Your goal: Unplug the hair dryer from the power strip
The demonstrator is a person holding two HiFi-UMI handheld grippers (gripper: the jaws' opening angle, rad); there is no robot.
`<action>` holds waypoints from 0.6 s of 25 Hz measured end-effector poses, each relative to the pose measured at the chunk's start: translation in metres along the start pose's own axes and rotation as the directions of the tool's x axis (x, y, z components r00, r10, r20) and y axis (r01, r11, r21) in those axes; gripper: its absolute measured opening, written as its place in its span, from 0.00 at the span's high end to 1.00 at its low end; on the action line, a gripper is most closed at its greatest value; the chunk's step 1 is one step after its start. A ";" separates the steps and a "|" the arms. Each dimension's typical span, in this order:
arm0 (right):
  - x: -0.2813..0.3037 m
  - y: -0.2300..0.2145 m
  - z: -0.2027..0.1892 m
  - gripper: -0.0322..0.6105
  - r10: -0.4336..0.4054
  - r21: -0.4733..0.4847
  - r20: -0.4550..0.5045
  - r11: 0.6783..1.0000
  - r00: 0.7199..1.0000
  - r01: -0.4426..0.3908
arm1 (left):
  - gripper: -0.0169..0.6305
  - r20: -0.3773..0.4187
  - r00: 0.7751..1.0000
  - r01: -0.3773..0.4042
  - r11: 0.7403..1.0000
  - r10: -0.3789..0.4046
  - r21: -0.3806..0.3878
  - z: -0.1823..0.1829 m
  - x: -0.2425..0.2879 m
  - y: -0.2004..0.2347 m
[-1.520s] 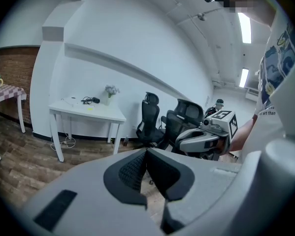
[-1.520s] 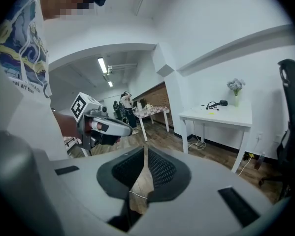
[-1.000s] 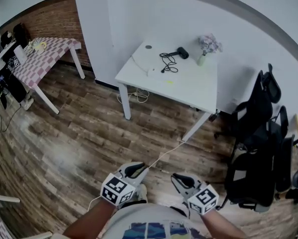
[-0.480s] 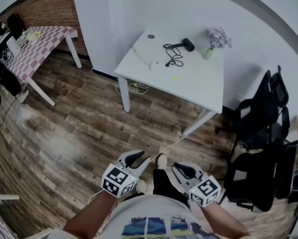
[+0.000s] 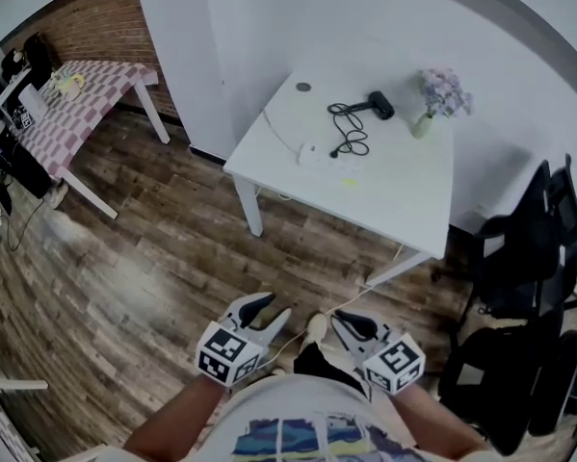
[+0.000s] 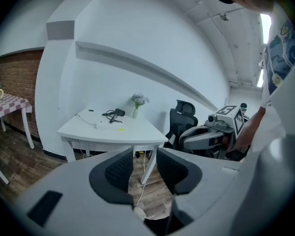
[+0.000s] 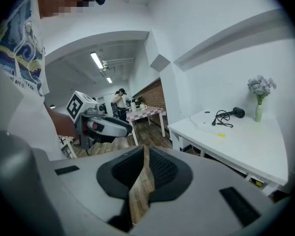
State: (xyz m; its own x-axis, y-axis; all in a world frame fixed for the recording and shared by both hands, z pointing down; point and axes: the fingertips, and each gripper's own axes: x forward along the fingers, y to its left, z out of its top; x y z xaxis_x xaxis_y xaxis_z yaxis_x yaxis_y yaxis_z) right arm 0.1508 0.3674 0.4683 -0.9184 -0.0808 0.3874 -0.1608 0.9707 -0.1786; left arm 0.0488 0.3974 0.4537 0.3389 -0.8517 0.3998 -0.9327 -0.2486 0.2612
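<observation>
On the white table (image 5: 384, 195) lies the black hair dryer (image 5: 378, 105), its black cord (image 5: 347, 126) coiled beside it and running to a white power strip (image 5: 316, 154). Both grippers are low in the head view, well short of the table and touching nothing. My left gripper (image 5: 269, 309) has its jaws opening, with nothing between them. My right gripper (image 5: 343, 319) has its jaws together and empty. In the left gripper view, the hair dryer (image 6: 119, 112) and power strip (image 6: 107, 125) lie far ahead of the left gripper (image 6: 145, 154). The right gripper (image 7: 145, 149) sees the hair dryer (image 7: 238, 112) off to its right.
A vase of flowers (image 5: 440, 94) stands on the table right of the dryer. Black office chairs (image 5: 524, 268) crowd the right side. A checkered table (image 5: 81, 94) stands at far left. A white cable (image 5: 357, 295) trails over the wooden floor from the table's leg.
Both grippers have moved forward over the floor toward the white table, which now looks nearer. The left gripper's jaws have spread apart. The right gripper's jaws look unchanged.
</observation>
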 end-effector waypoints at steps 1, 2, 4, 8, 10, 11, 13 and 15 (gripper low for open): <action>0.004 -0.012 0.006 0.92 0.005 0.000 0.002 1.000 1.000 -0.005 | 0.76 -0.005 1.000 -0.006 1.000 0.006 -0.001 0.007 0.009 0.006; 0.008 -0.025 0.010 0.92 0.009 -0.001 0.002 1.000 1.000 -0.009 | 0.76 -0.007 1.000 -0.011 1.000 0.011 -0.003 0.014 0.019 0.012; 0.012 -0.050 0.012 0.92 0.014 0.005 -0.014 1.000 1.000 -0.014 | 0.75 -0.009 1.000 -0.023 1.000 0.023 -0.005 0.026 0.039 0.024; 0.023 -0.095 0.020 0.92 0.024 0.025 -0.027 0.999 0.999 -0.023 | 0.75 -0.027 0.999 -0.039 0.999 0.039 -0.004 0.044 0.078 0.045; 0.028 -0.116 0.026 0.92 0.031 0.024 -0.023 0.999 0.999 -0.030 | 0.75 -0.037 0.998 -0.049 0.999 0.049 -0.002 0.053 0.095 0.053; 0.030 -0.128 0.026 0.92 0.030 0.025 -0.026 0.999 0.999 -0.029 | 0.75 -0.044 0.997 -0.057 0.998 0.057 0.000 0.058 0.105 0.058; 0.035 -0.152 0.026 0.92 0.029 0.036 -0.025 0.999 0.999 -0.028 | 0.74 -0.058 0.996 -0.073 0.997 0.073 0.000 0.065 0.123 0.066; 0.038 -0.173 0.030 0.91 0.031 0.042 -0.010 0.999 0.999 -0.031 | 0.74 -0.063 0.994 -0.086 0.996 0.086 0.001 0.071 0.140 0.072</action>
State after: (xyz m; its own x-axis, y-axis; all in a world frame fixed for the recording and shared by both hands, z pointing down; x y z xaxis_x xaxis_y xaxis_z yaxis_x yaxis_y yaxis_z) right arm 0.1329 0.1891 0.4868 -0.9191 -0.0483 0.3910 -0.1476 0.9624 -0.2279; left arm 0.0205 0.2274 0.4659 0.2649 -0.8389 0.4755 -0.9585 -0.1751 0.2251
